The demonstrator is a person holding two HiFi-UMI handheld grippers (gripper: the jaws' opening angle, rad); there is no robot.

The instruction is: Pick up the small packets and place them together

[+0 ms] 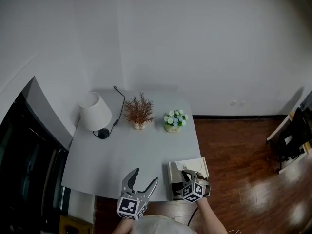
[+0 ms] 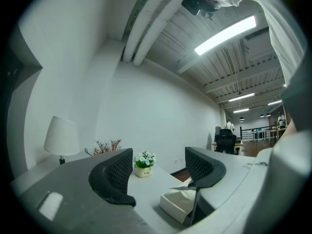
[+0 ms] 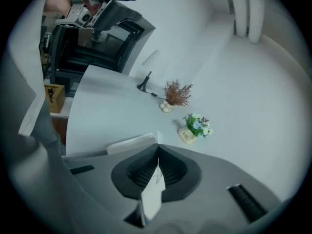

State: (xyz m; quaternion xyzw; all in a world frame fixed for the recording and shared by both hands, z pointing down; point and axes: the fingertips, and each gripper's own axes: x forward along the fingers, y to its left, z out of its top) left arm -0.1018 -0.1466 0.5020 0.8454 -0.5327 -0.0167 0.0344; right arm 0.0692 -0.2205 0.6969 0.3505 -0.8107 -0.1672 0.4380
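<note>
Head view: right gripper (image 1: 186,173) covers part of box (image 1: 173,178); box contents unreadable, held packet too small to make out. Forearm (image 1: 210,217) cut by bottom edge. Right gripper view: packet (image 3: 152,194) lower end lost in shadow. Pot (image 3: 186,136) print illegible.

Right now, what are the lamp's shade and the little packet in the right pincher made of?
The lamp shade looks like fabric or paper: matte white, no shine. The small packet looks like thin paper or plastic film, I can't tell which: it is flat, white and pinched edge-on in the right gripper.
</note>
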